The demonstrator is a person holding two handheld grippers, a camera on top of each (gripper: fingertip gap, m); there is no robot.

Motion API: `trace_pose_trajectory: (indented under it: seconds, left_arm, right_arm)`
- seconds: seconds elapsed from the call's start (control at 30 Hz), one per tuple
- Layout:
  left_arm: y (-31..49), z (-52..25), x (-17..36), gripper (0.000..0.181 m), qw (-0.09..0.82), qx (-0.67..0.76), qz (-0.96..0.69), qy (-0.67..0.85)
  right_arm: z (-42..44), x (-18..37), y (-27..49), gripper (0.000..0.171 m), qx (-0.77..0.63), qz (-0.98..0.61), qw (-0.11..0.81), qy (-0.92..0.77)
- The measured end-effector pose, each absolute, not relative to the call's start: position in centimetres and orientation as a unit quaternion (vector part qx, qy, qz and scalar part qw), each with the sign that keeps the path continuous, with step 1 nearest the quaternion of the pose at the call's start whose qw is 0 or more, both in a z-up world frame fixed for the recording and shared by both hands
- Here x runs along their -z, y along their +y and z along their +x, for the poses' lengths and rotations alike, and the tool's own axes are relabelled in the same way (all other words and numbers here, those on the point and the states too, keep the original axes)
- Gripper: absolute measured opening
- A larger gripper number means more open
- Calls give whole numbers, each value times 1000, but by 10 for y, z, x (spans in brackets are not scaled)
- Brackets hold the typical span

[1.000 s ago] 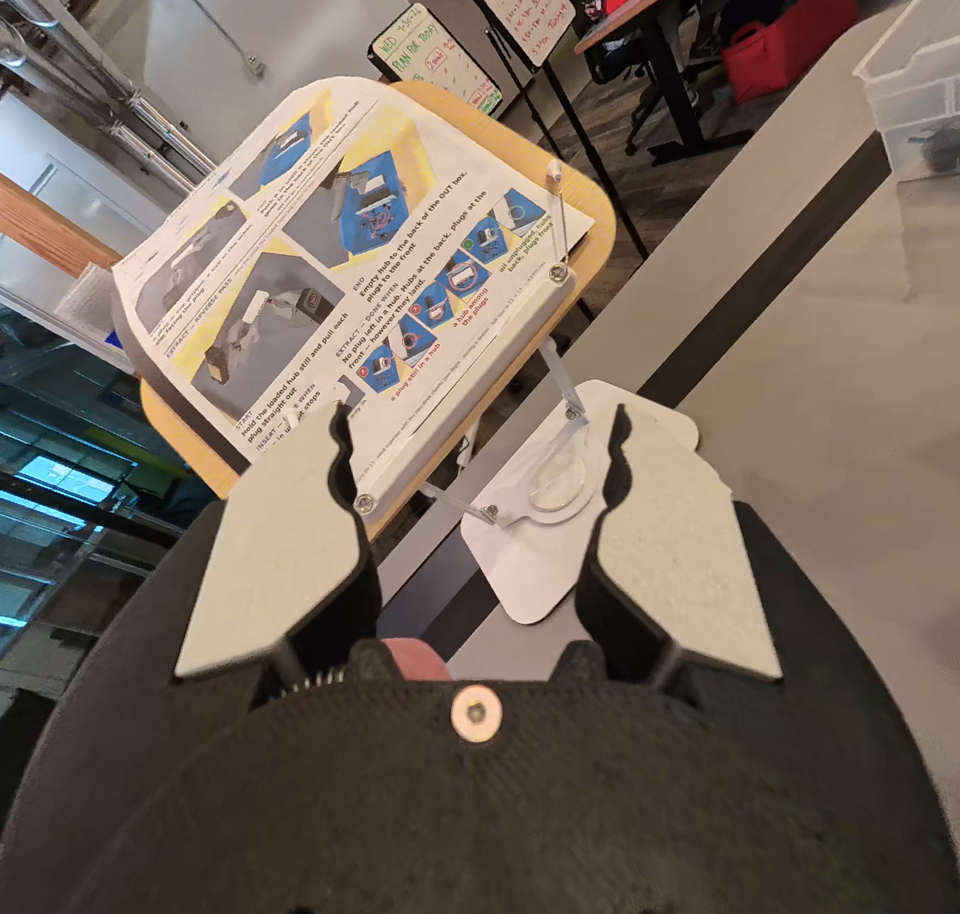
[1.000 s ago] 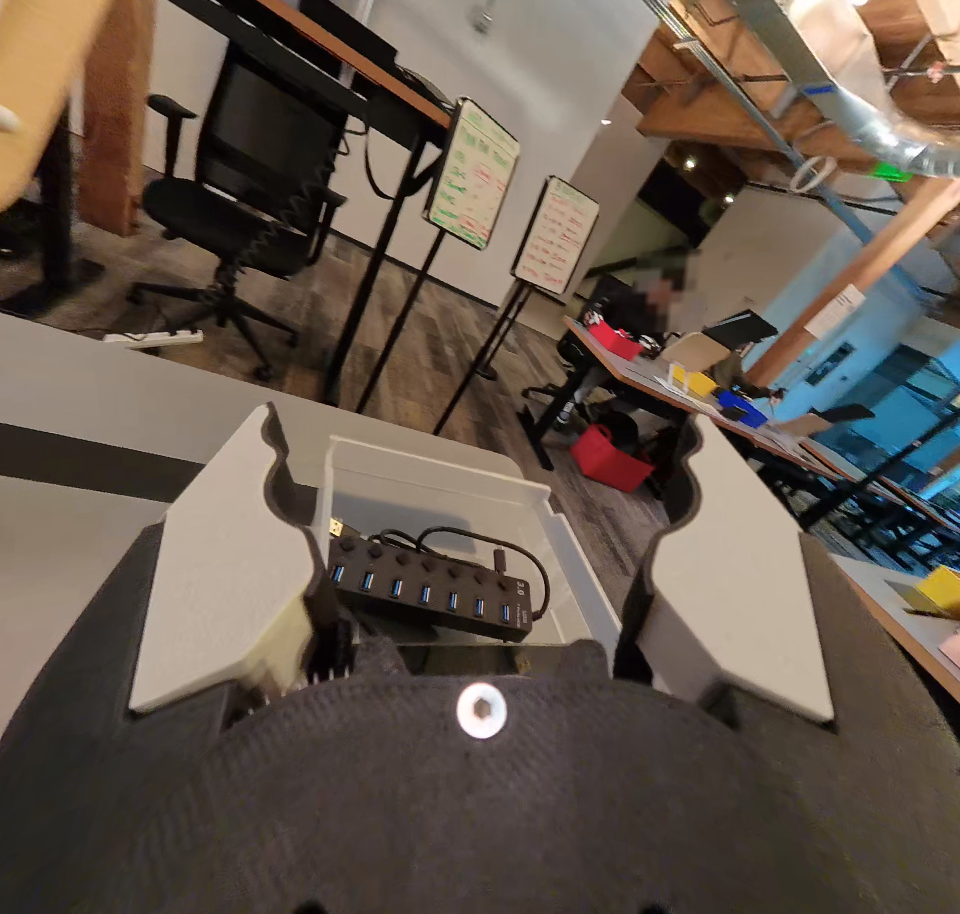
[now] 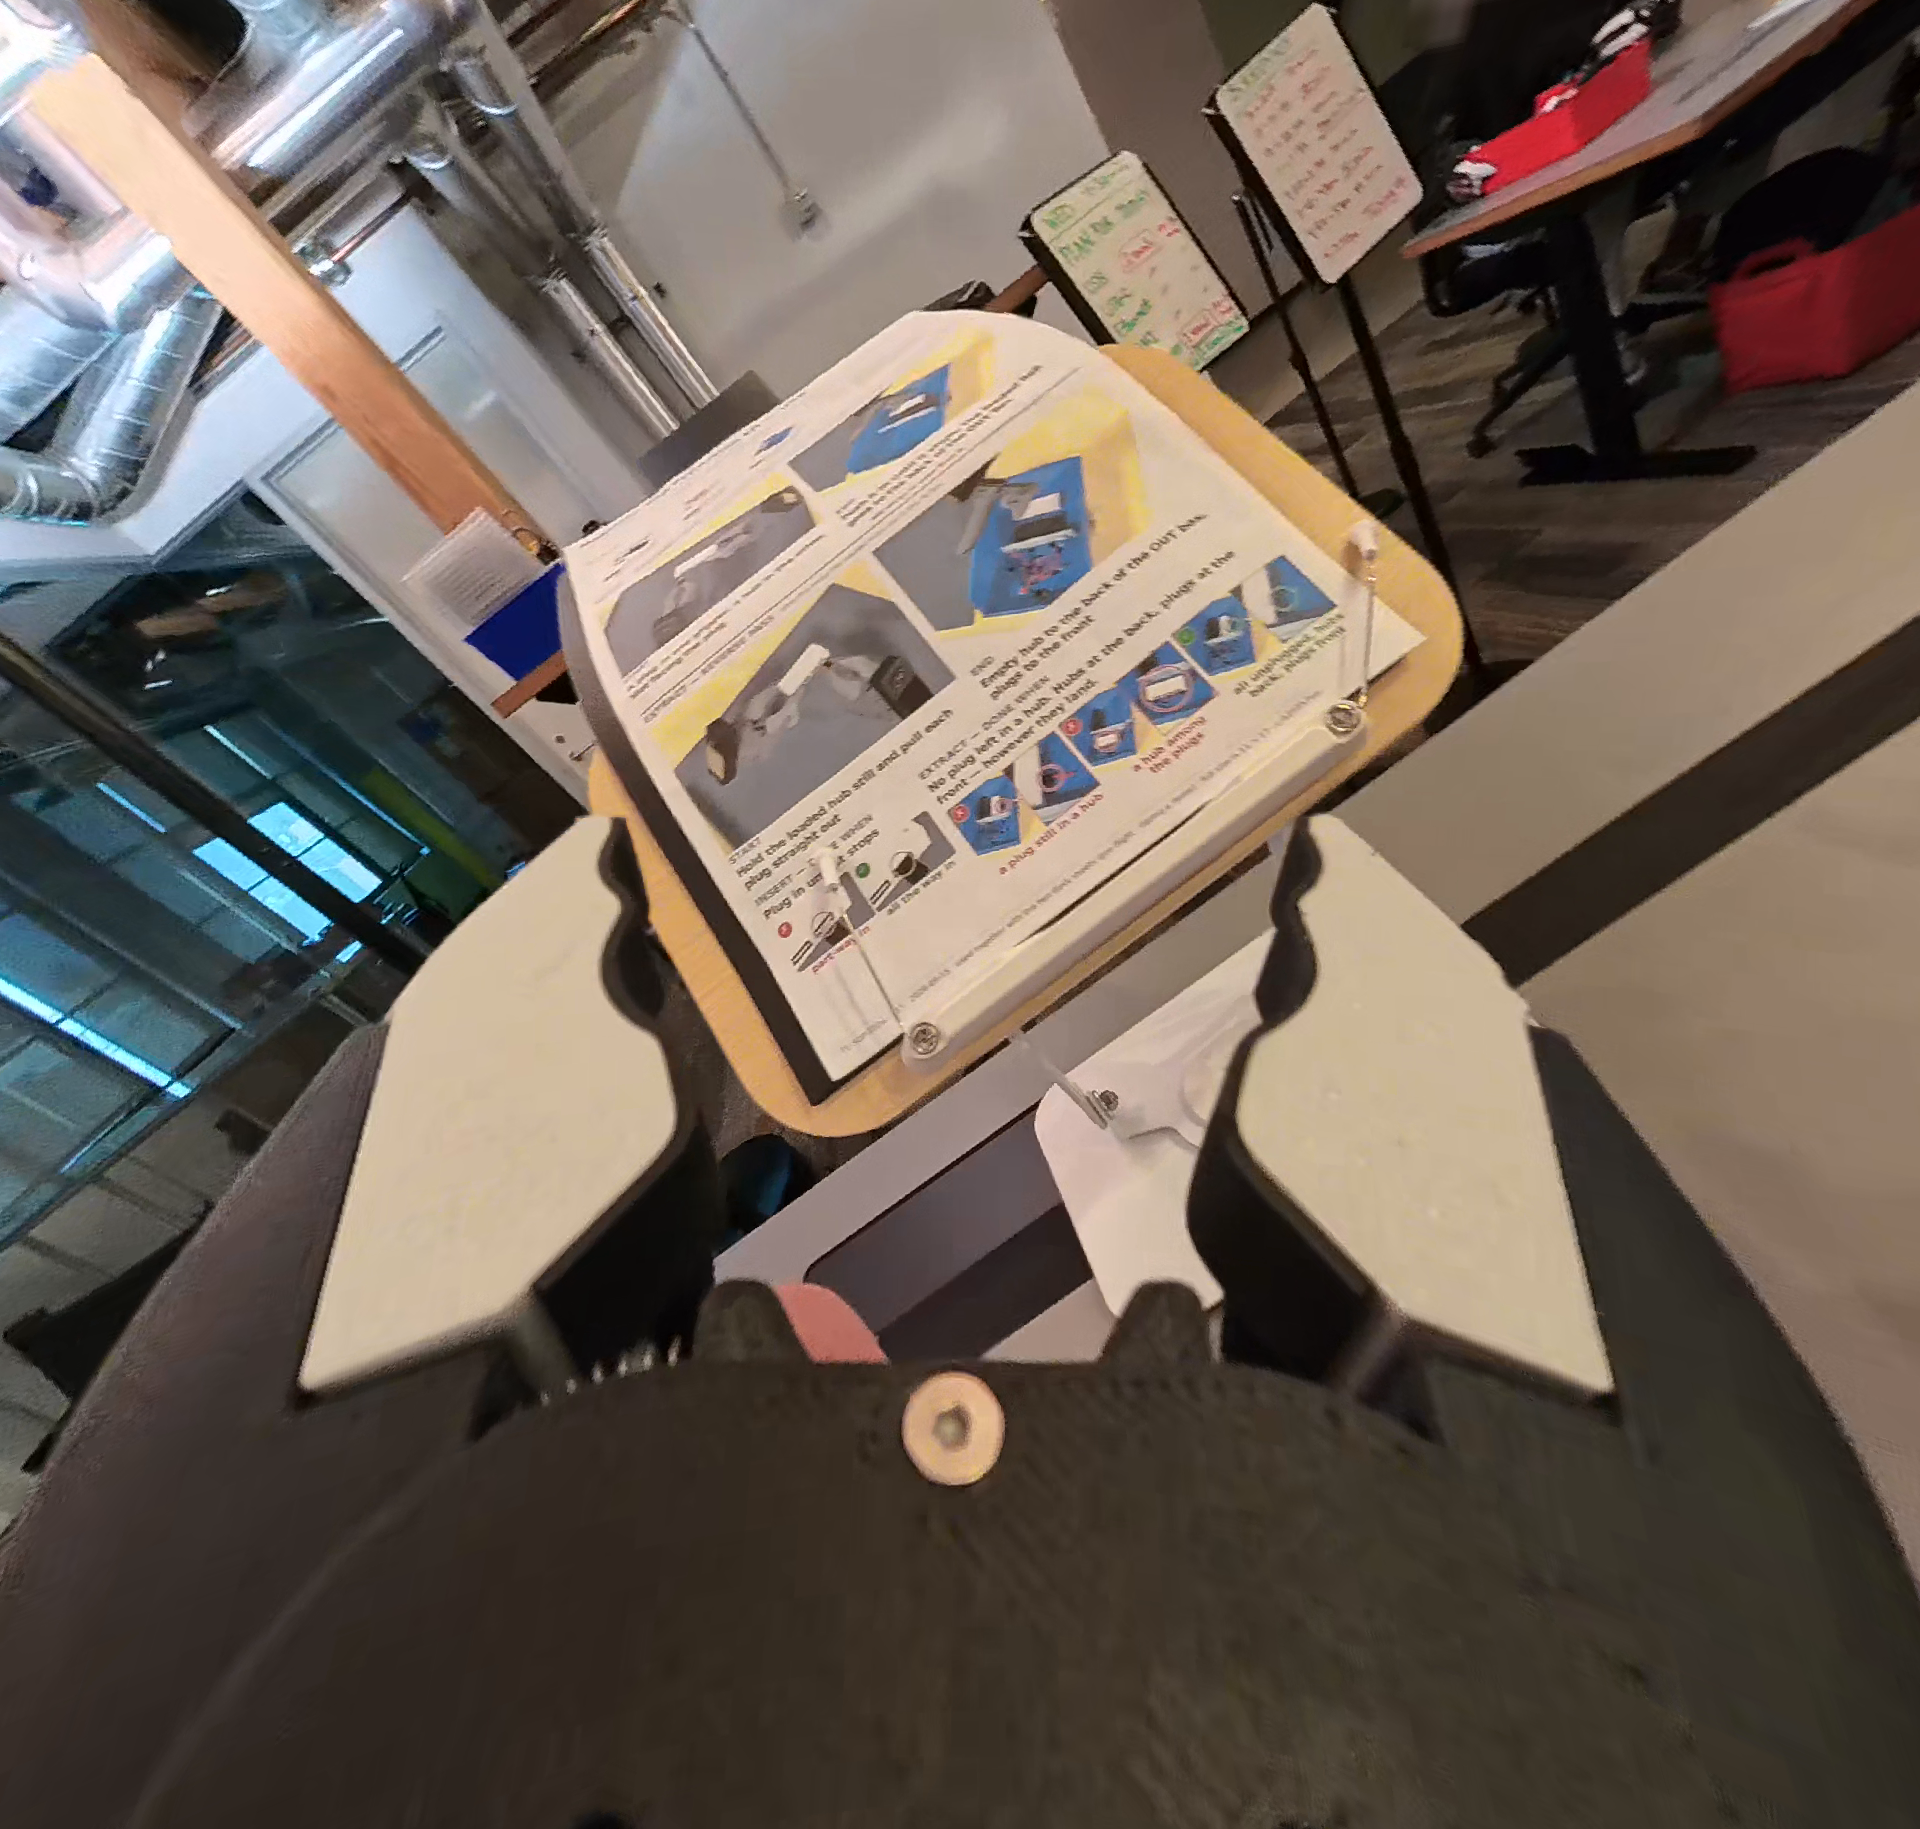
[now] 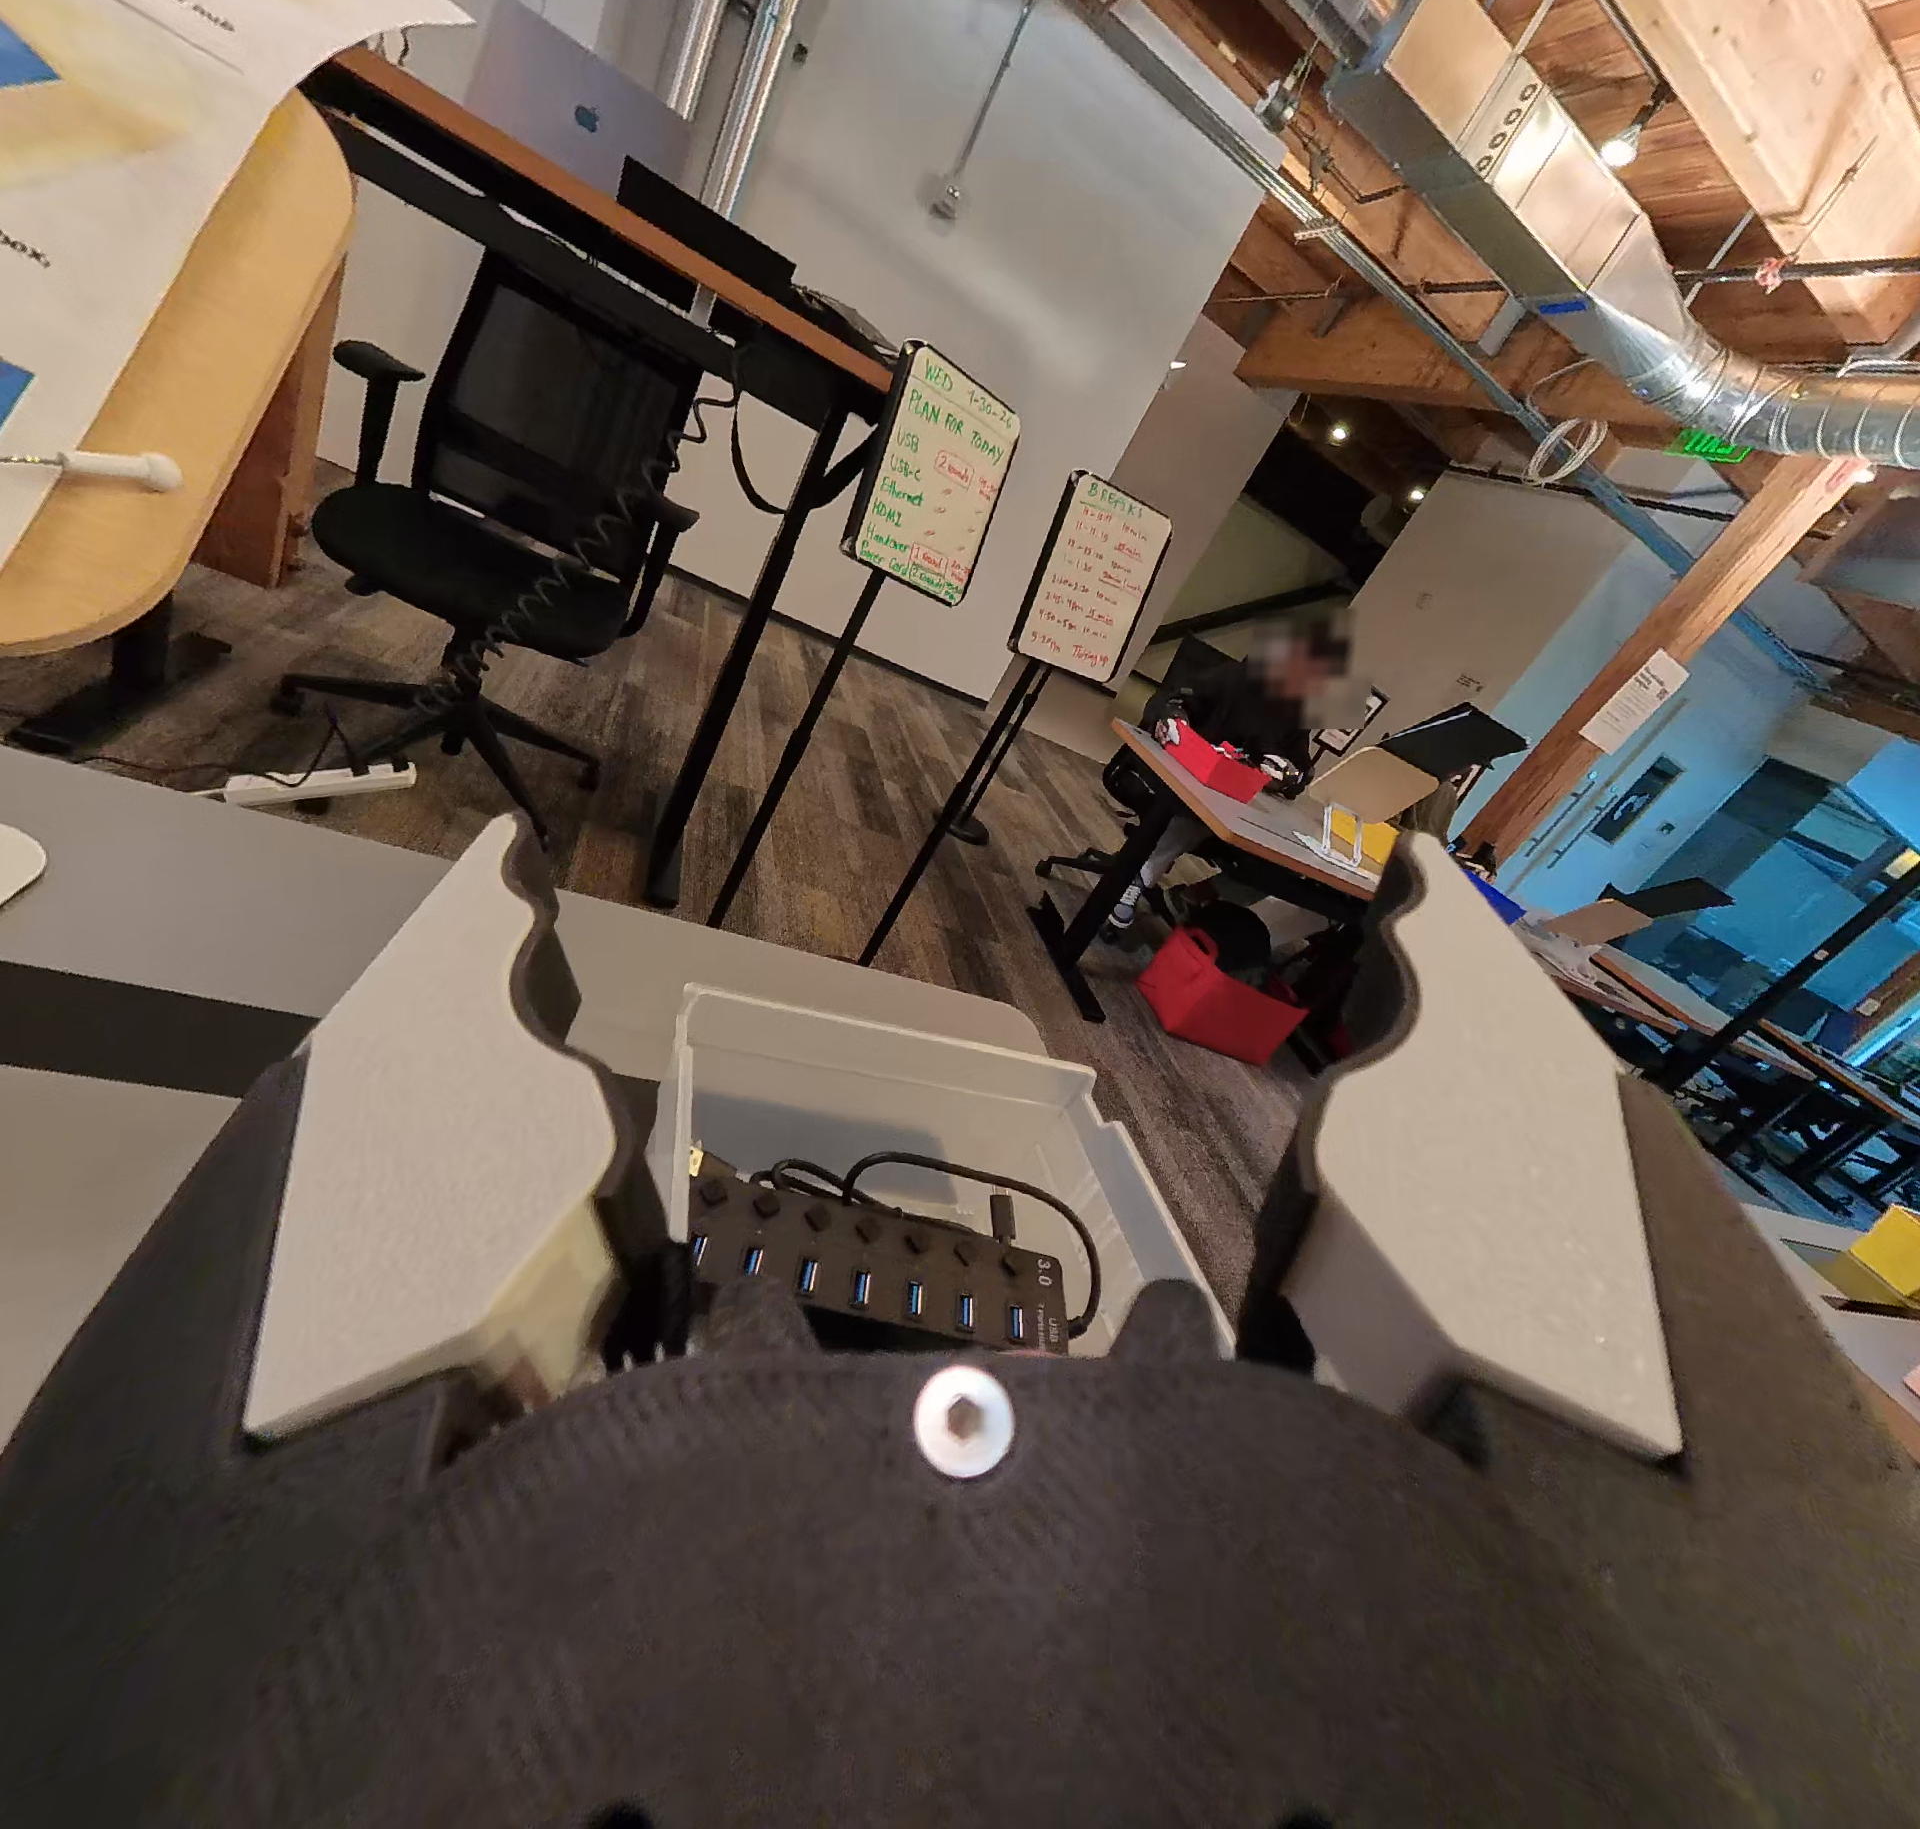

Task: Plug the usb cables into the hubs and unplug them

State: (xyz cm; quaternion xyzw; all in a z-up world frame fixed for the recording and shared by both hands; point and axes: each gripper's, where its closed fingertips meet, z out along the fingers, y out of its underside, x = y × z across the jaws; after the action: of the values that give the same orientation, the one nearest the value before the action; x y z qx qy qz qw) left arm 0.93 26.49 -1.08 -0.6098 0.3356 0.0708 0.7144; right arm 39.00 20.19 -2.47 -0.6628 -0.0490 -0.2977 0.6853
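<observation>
A black USB hub [image 4: 883, 1270] with a row of blue ports and its own black cable [image 4: 935, 1182] lies in a clear plastic bin [image 4: 873, 1052] on the grey table. My right gripper [image 4: 961, 875] is open and empty, held above and in front of the bin, pointing over it. My left gripper [image 3: 951, 870] is open and empty, raised above the table and pointing at a printed instruction sheet [image 3: 966, 678] on a wooden stand [image 3: 1423, 626]. No loose USB cable shows in either view.
The stand's white base [image 3: 1122, 1187] sits on the grey table [image 3: 1714, 948] beside a dark stripe. Beyond the table edge stand two whiteboards on poles [image 4: 935, 480], an office chair [image 4: 499, 522], desks, a red tote [image 4: 1216, 1000] and a seated person.
Both grippers have tilted upward, so more of the room and less of the table shows. The hub and bin sit lower in the right wrist view. Both stay open.
</observation>
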Motion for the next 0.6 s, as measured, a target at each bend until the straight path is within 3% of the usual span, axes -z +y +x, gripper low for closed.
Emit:
trace_pose_trajectory:
  seconds: [0.6]
  left_arm:
    - [269, -100, -1, 112, 706, -180, -619, 293]
  right_arm:
    - [410, -24, 181, 153, 290, -647, 704, -22]
